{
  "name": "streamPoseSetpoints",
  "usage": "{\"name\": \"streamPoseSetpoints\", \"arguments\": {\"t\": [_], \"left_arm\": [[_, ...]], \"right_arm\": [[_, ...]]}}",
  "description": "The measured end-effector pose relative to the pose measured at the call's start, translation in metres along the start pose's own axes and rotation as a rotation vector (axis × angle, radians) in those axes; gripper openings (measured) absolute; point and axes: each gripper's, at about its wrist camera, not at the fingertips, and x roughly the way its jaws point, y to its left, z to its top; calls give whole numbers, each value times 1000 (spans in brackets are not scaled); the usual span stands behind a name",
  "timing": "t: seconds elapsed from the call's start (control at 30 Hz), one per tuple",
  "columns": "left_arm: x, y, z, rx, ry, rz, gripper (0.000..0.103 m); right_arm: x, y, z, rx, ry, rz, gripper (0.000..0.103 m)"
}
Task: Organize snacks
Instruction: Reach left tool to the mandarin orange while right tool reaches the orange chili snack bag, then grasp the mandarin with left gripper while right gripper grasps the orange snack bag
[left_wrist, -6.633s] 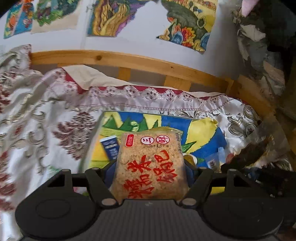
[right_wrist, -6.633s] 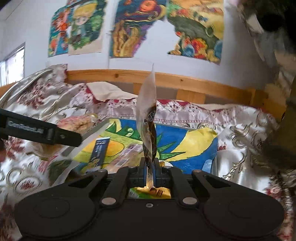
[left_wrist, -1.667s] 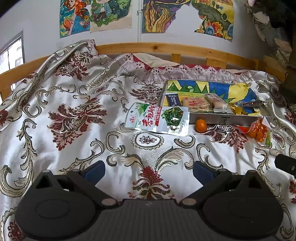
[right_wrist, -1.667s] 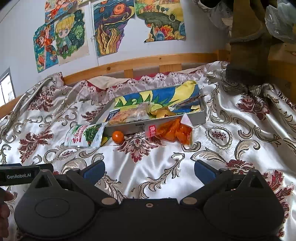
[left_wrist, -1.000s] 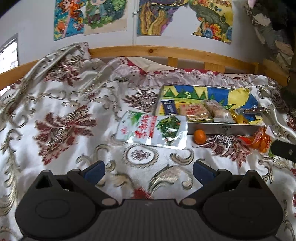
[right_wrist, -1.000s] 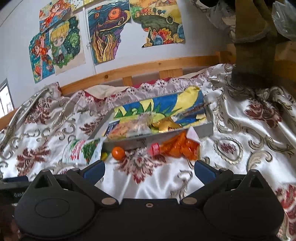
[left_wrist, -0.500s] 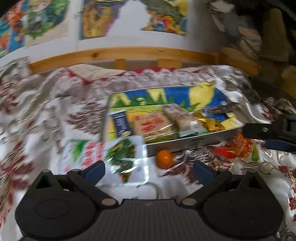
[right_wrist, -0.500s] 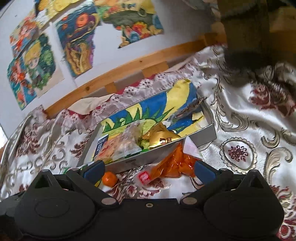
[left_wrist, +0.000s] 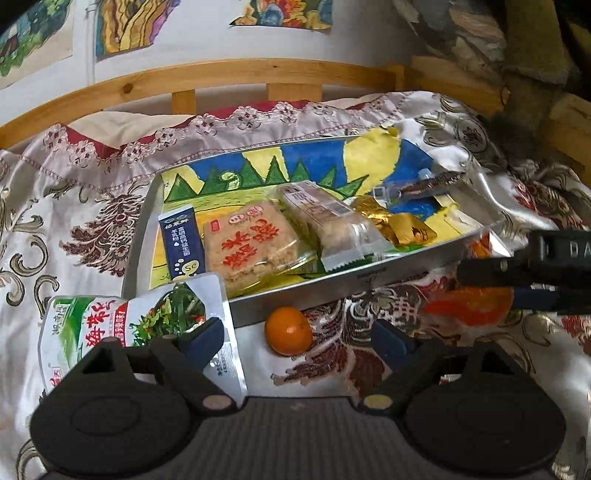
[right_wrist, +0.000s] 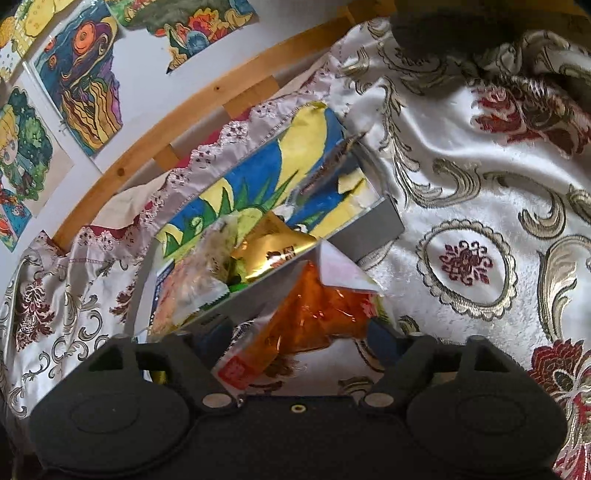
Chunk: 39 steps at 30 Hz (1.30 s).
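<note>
both grippers nearer tray (left_wrist: 369, 275), jaws closing

A floral satin bedspread (left_wrist: 66, 206) covers the bed below a wooden headboard rail (left_wrist: 221, 79) and colourful wall drawings (right_wrist: 85, 85).

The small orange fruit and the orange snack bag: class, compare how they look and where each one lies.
The small orange fruit is round, bare and opaque; the orange snack bag is a crinkled, translucent wrapper with a red label. The fruit lies between the left gripper's open fingers; the bag lies between the right gripper's. Both rest on the bedspread, outside the tray.
</note>
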Motion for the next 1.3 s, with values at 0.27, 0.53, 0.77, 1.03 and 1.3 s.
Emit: {"name": "streamPoseSetpoints", "arguments": {"t": [0.27,0.53,0.77,1.03,1.3], "left_arm": [[3,-15,7,33,24,-1,74],[22,0,9,-179,107,54,74],[29,6,6,-274,125,75,42],[22,5,1,-300,111,67,31],[1,1,-6,-341,89,61,31]], "right_arm": [[5,-5,-8,9,-13,22,76],[4,-4,-8,0,-32,25,76],[9,-5,-14,-6,-27,17,76],[17,-9,-11,50,-21,40,88],[14,-15,-16,58,-61,-17,57]]}}
